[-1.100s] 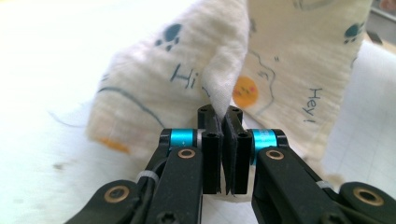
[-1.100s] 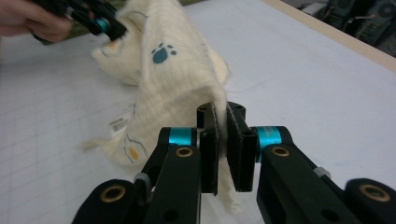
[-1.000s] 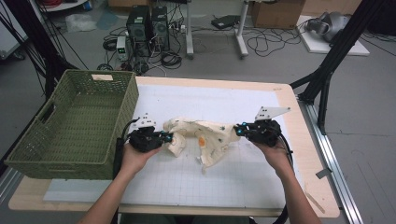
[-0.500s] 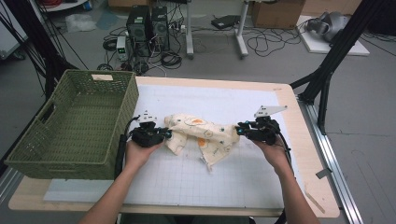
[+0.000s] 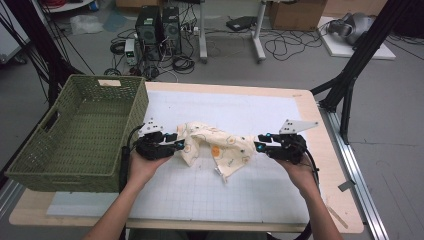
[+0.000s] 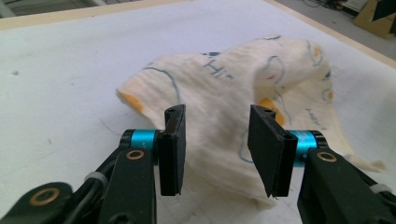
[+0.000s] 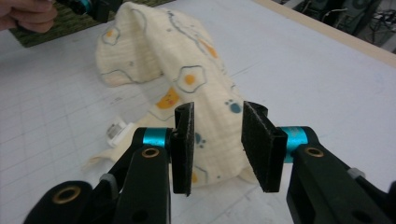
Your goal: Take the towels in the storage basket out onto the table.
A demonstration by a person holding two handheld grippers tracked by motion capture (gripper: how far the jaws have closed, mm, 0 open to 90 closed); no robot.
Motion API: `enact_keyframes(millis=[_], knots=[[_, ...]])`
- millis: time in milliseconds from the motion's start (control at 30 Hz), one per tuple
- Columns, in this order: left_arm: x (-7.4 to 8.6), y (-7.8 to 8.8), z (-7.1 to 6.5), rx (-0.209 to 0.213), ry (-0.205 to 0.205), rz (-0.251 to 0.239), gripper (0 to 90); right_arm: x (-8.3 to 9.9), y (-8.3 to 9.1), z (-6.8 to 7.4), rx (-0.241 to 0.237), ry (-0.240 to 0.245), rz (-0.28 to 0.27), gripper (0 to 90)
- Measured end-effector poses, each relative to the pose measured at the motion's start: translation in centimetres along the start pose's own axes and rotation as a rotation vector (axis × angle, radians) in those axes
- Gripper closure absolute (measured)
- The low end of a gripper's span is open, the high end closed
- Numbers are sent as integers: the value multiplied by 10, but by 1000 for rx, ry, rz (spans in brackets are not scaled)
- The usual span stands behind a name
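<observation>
A cream cloth (image 5: 212, 144) printed with fried eggs and small animals lies crumpled on the white gridded mat (image 5: 200, 190) between both hands. My left gripper (image 5: 180, 145) sits at the cloth's left end. In the left gripper view the left gripper (image 6: 218, 114) has just been opening, and the cloth (image 6: 224, 79) lies loose in and beyond the gap, untouched by the pads. My right gripper (image 5: 258, 145) is at the cloth's right end. It (image 7: 215, 111) has also just been opening, with the cloth (image 7: 159, 46) slack between the parted pads.
A green woven basket (image 5: 85, 125) stands at the table's left edge, close beside the left hand. A small white label (image 7: 116, 131) hangs from the cloth's near edge. The wooden table rim (image 5: 320, 130) runs past the right hand. Black stands and cables crowd the floor behind.
Both grippers' jaws have opened and let go of the cloth ends. The cloth, held stretched between them before, has sagged into a heap on the mat.
</observation>
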State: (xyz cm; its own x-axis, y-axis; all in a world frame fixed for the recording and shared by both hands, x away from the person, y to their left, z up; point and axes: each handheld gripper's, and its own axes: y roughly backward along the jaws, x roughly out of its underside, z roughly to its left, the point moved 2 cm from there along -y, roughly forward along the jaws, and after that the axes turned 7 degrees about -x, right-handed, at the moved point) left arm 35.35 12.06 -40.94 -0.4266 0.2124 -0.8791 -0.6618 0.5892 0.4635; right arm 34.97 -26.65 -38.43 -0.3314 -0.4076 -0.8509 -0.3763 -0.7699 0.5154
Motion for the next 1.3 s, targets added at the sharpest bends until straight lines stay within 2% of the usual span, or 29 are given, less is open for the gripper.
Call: enact_keyframes(millis=[67, 233, 333, 433, 633, 800, 1033, 1100, 1300], knots=[[-1, 2, -5, 16, -9, -6, 565, 2, -3, 5, -12, 9, 1, 637], [0, 7, -12, 19, -47, -1, 561, 6, -11, 16, -44, 12, -9, 619], [4, 10, -14, 52, -34, -9, 572, 9, -16, 21, -60, 12, -15, 609], [8, 10, -19, 76, -45, -8, 586, 9, -22, 26, -74, 20, -7, 601], [18, 4, -24, 87, -57, 20, 587, 11, -33, 35, -94, 29, 1, 596], [25, -7, -24, 71, -64, 52, 592, 16, -45, 38, -109, 21, 19, 592], [30, -24, -19, 29, -29, 72, 634, 24, -68, 42, -132, 24, 75, 585], [30, -27, -18, 23, -19, 73, 672, 26, -74, 43, -137, 18, 87, 585], [33, -33, -18, 19, -38, 85, 830, 33, -90, 47, -151, 22, 130, 604]])
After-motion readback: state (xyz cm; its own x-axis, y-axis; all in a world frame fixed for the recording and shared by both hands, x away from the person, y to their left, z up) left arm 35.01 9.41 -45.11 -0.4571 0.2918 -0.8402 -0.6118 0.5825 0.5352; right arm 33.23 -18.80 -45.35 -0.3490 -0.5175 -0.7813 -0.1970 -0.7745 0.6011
